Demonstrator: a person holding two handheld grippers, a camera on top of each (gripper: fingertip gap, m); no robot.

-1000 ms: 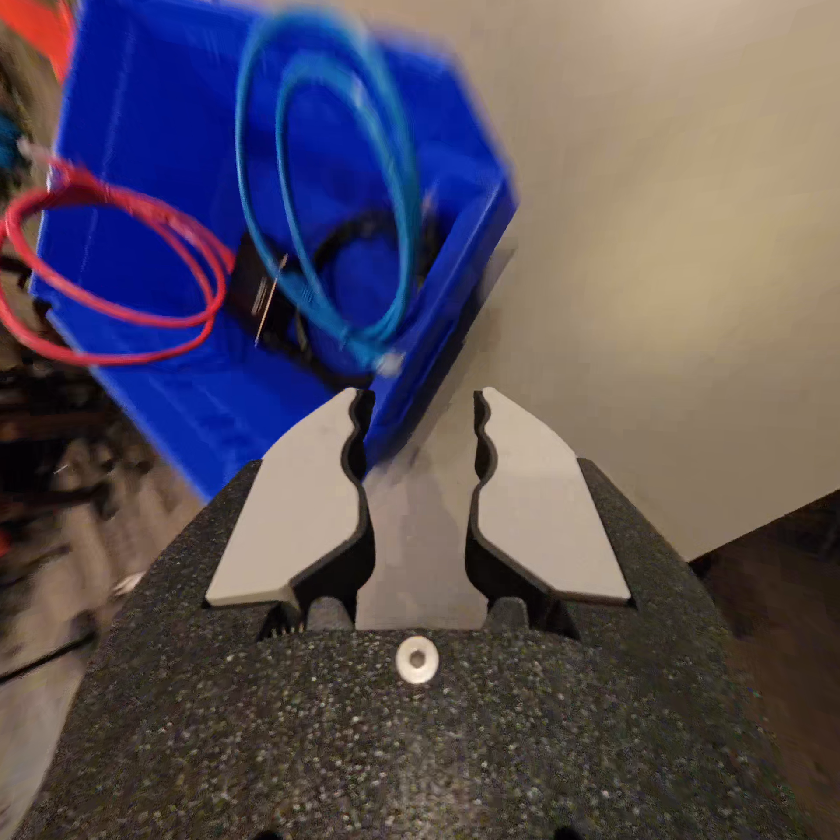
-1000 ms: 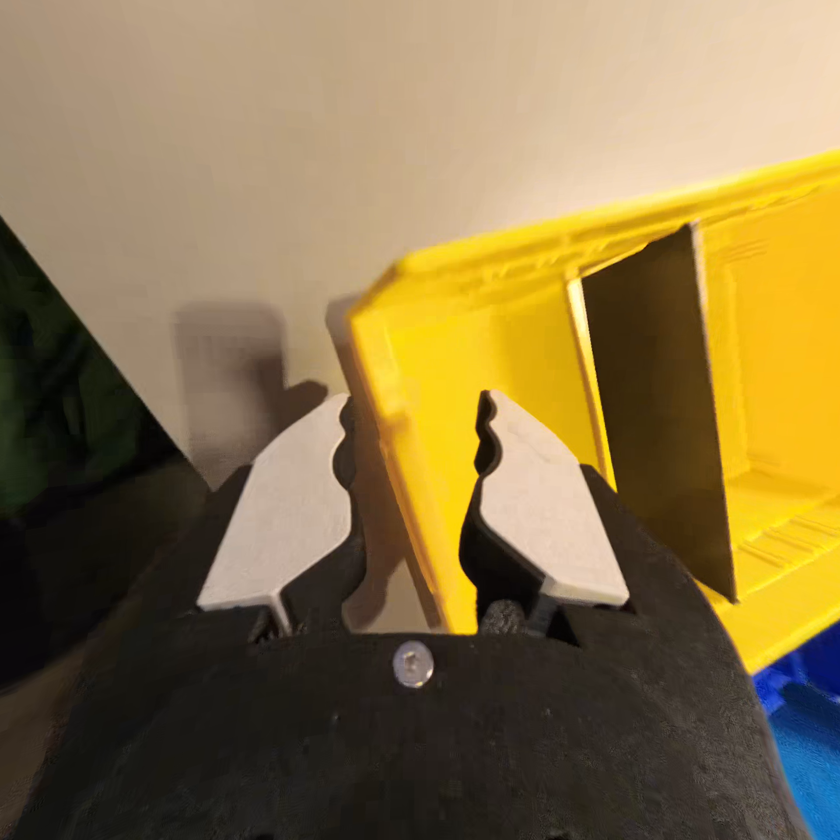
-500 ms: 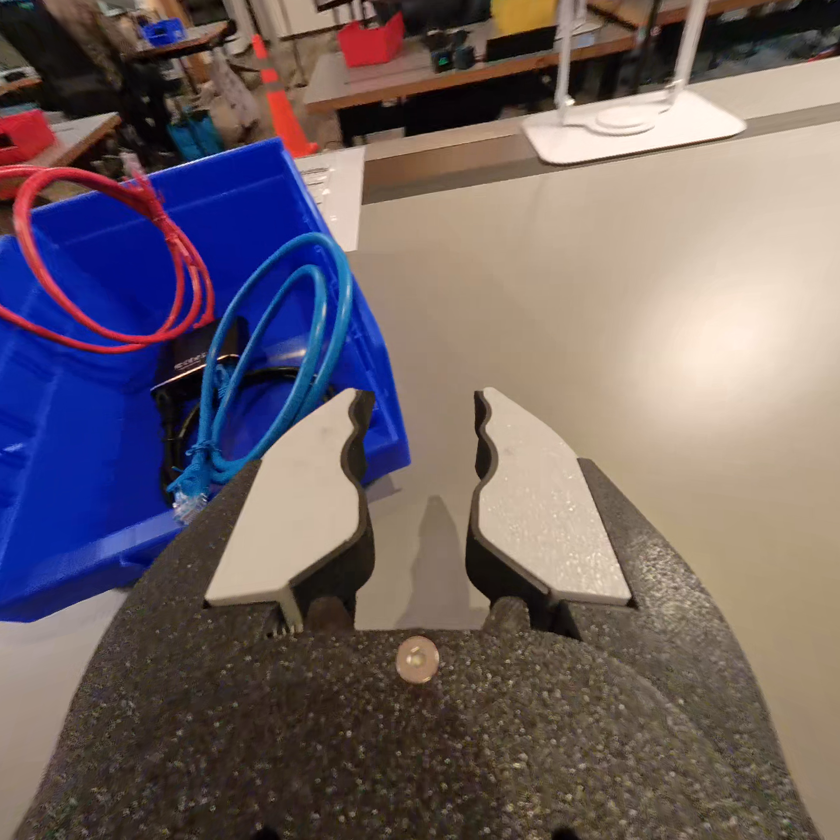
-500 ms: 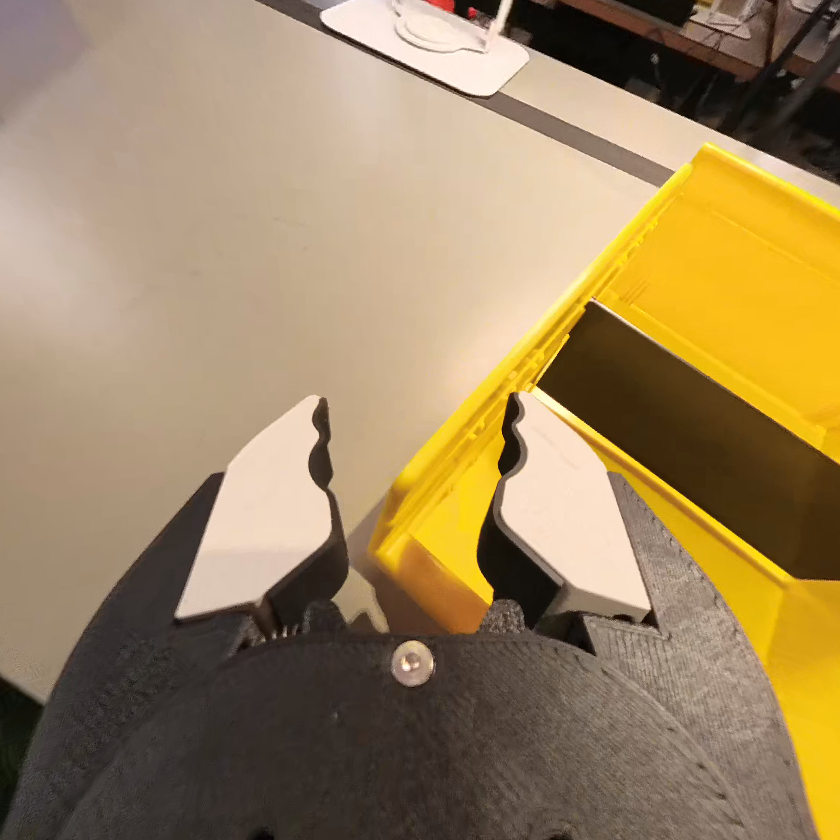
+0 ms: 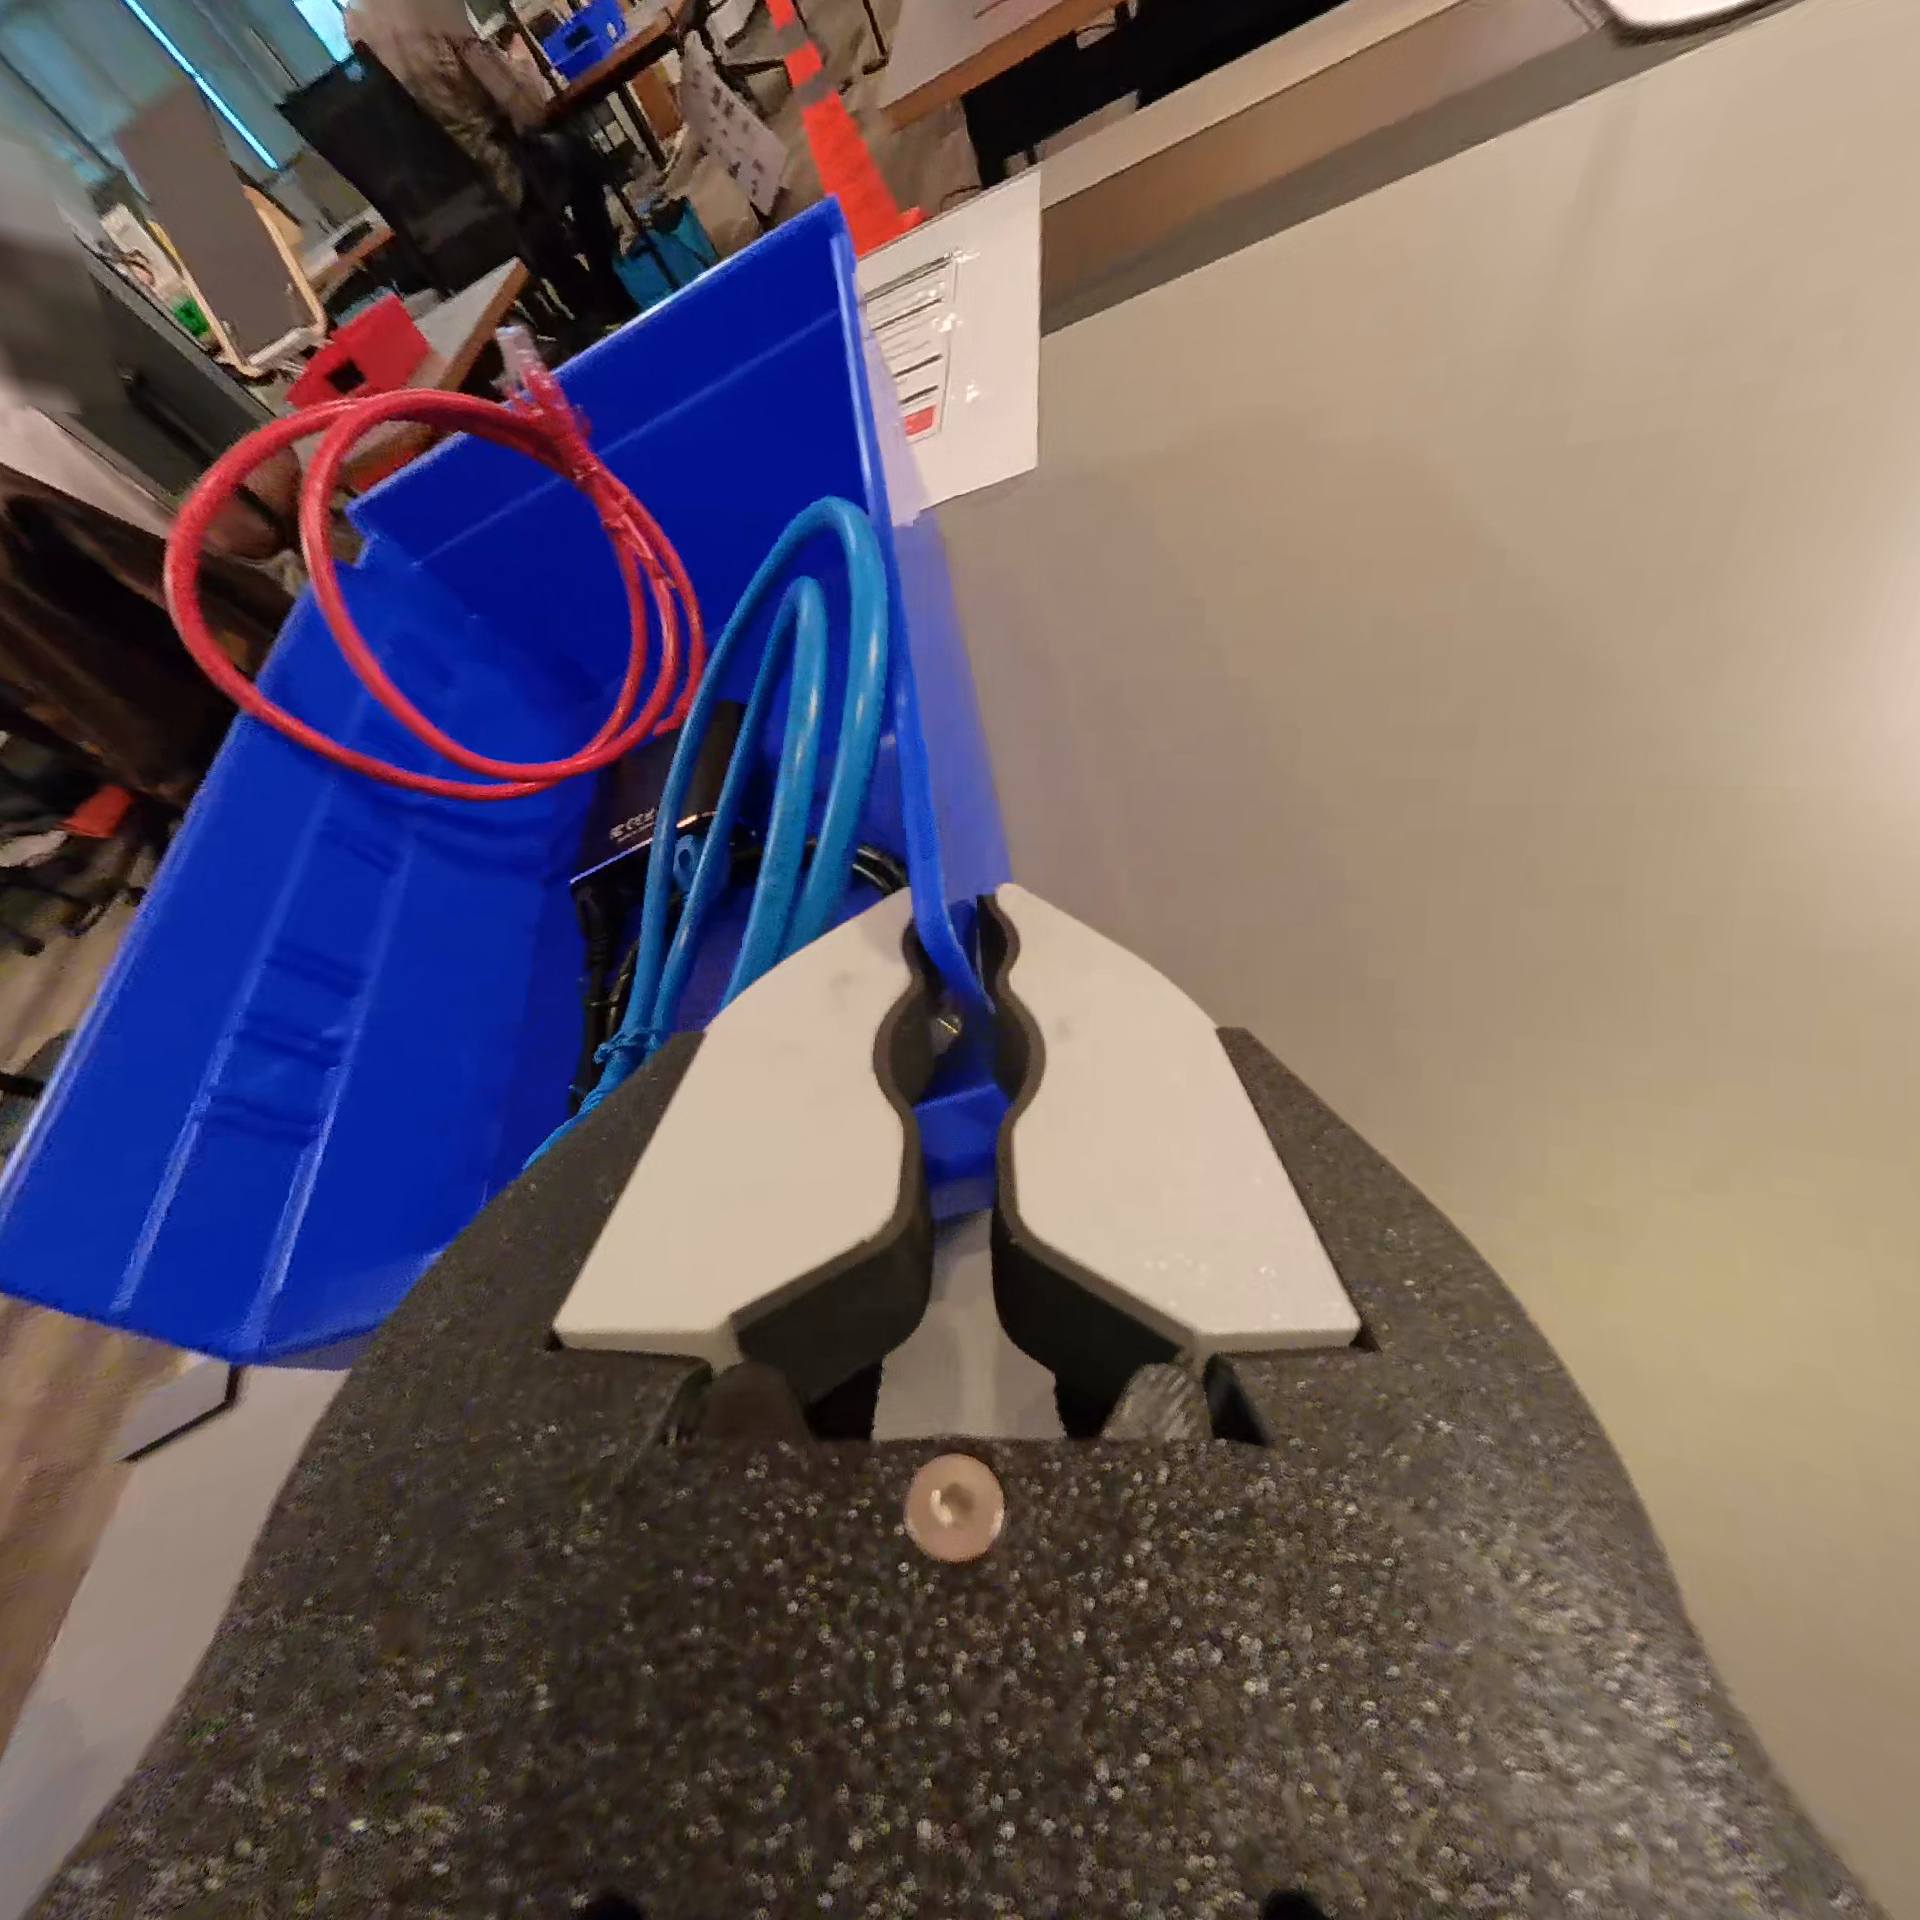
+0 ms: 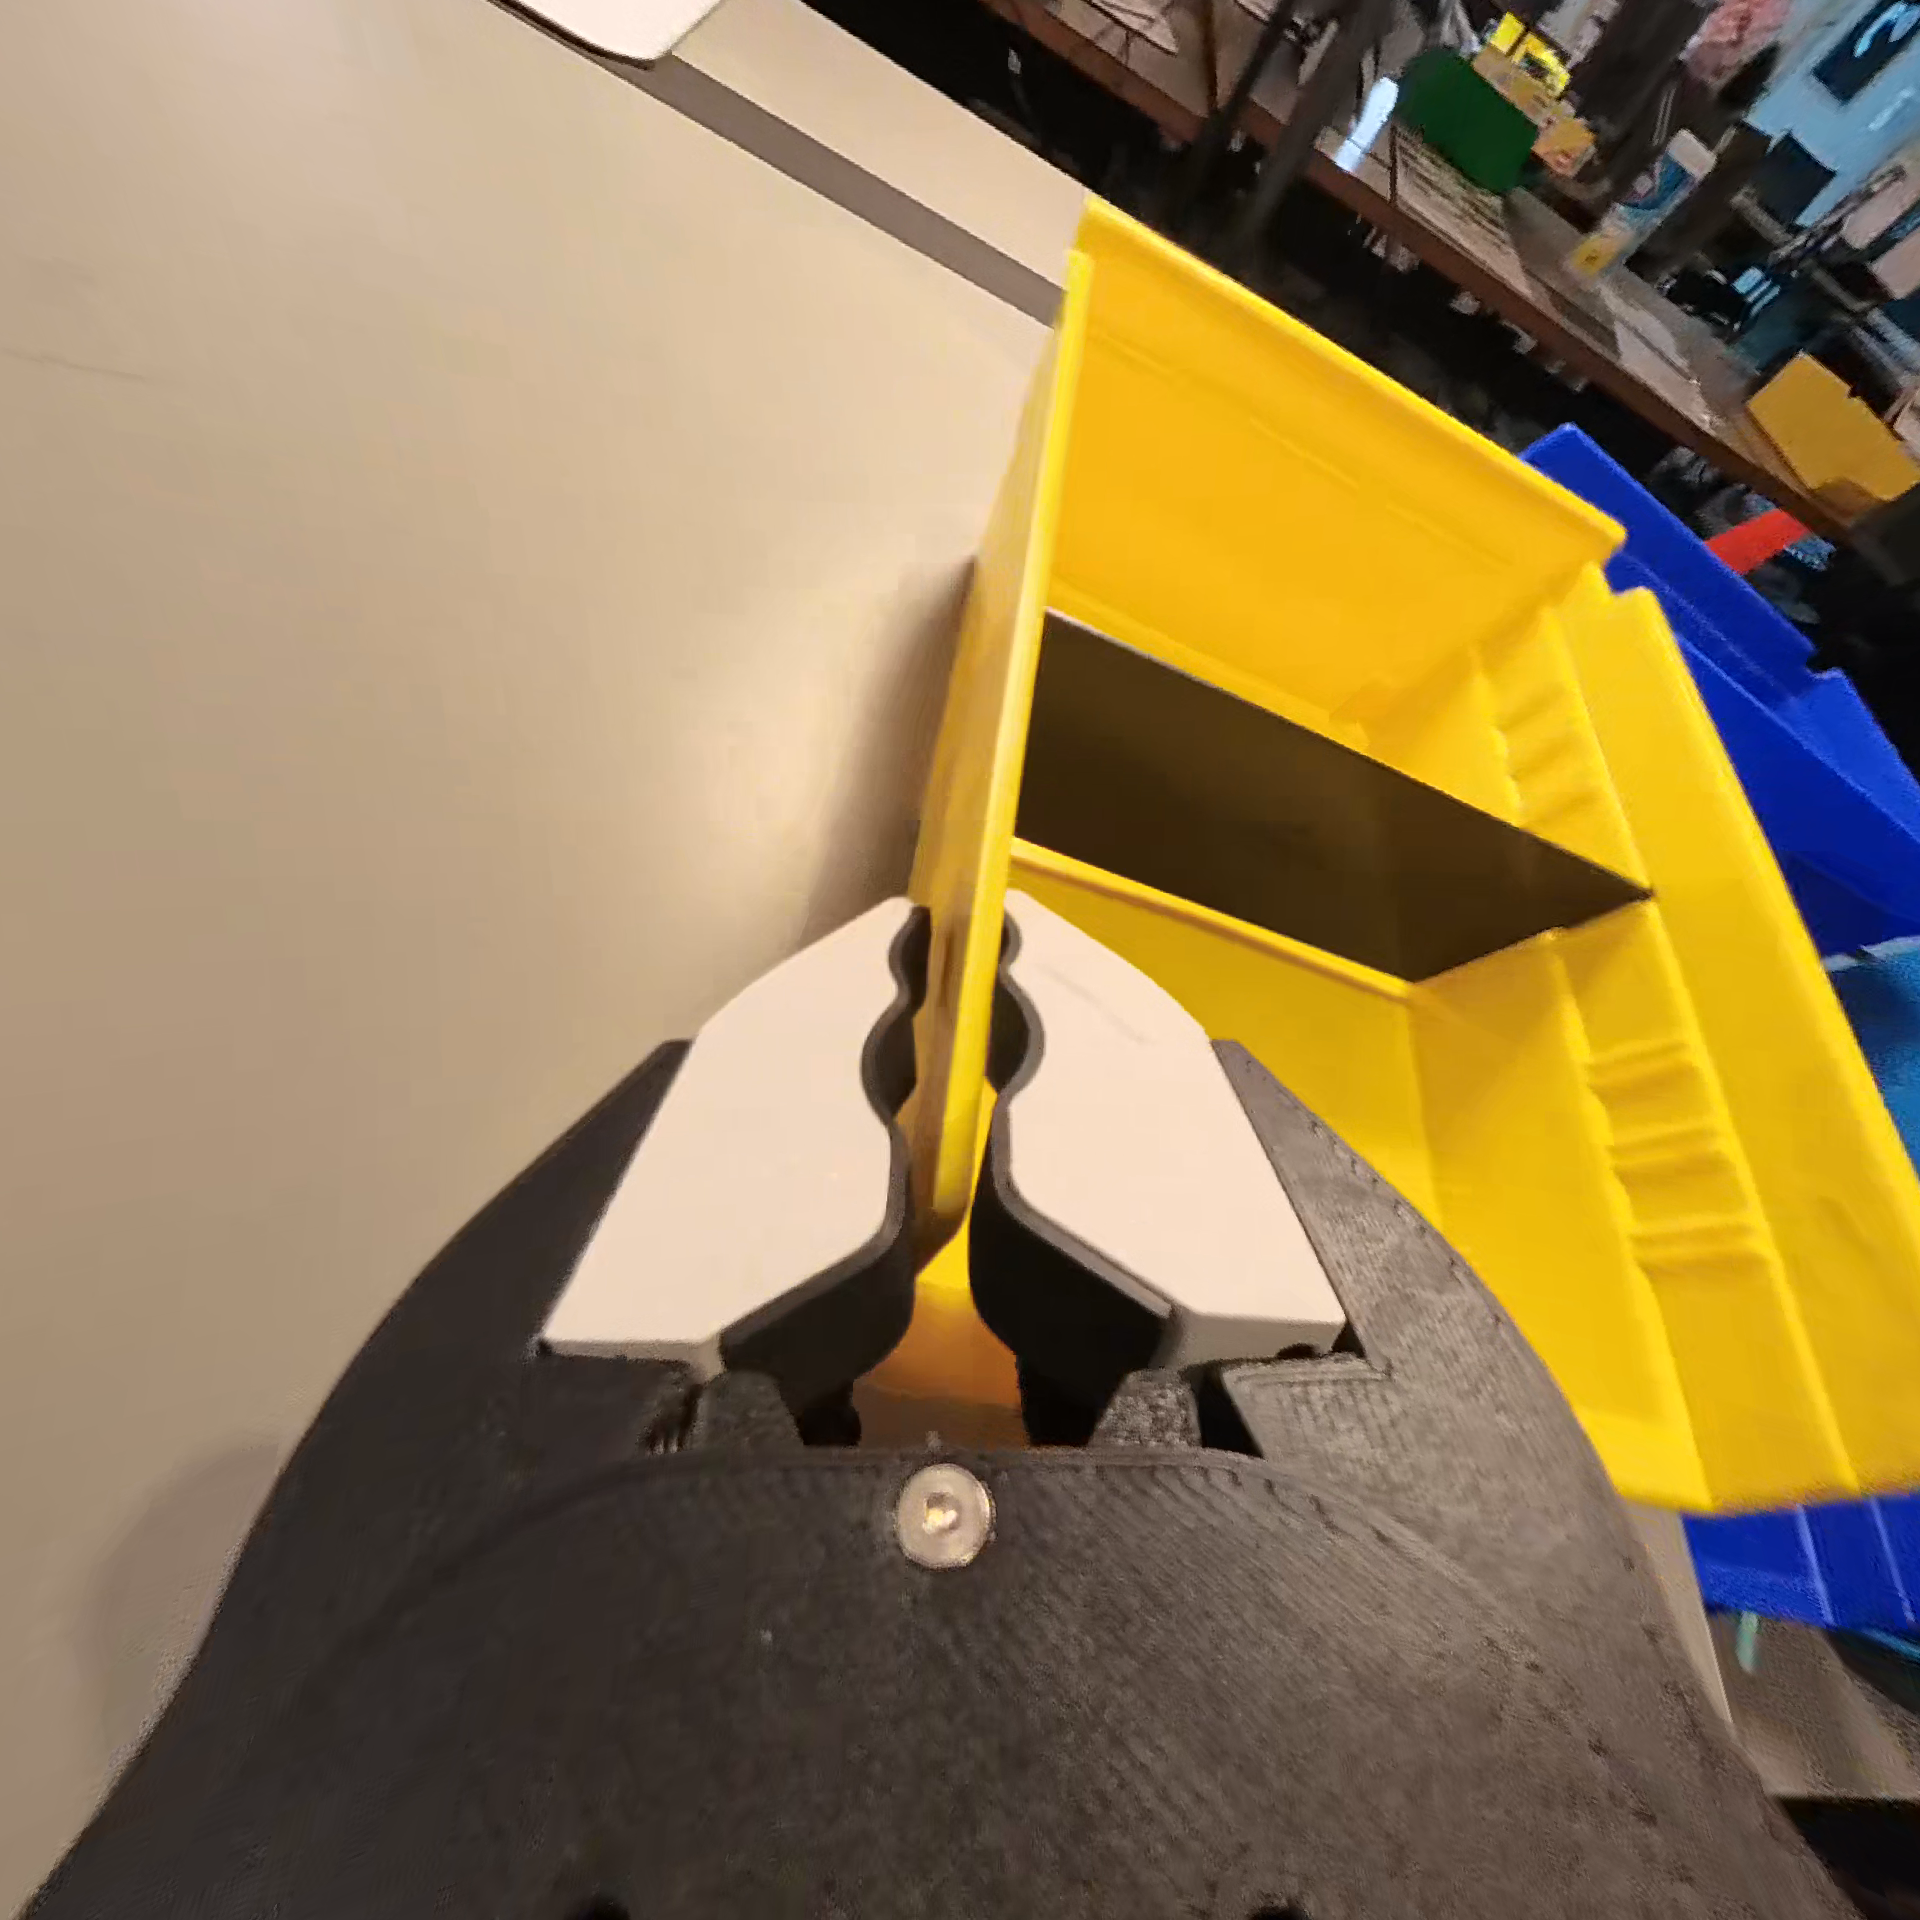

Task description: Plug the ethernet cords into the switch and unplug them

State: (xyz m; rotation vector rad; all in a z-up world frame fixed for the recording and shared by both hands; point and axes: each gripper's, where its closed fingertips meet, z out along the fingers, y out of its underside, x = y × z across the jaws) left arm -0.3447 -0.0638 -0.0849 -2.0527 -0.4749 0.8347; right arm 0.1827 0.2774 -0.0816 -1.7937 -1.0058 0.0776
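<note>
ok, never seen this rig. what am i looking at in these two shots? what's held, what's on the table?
No robot arm here: a person holds one two-finger gripper in each hand, and each gripper carries a wide-angle camera looking forward along its fingers.

Left wrist view: the left gripper is shut on the side wall of a blue bin on the beige table. In the bin lie a coiled blue ethernet cord, a coiled red ethernet cord sticking up over the rim, and a black device, probably the switch. A printed sheet lies behind the bin.

Right wrist view: the right gripper is shut on the wall of a yellow bin with a black divider. No contents are visible. More blue bins sit beyond it.
</note>
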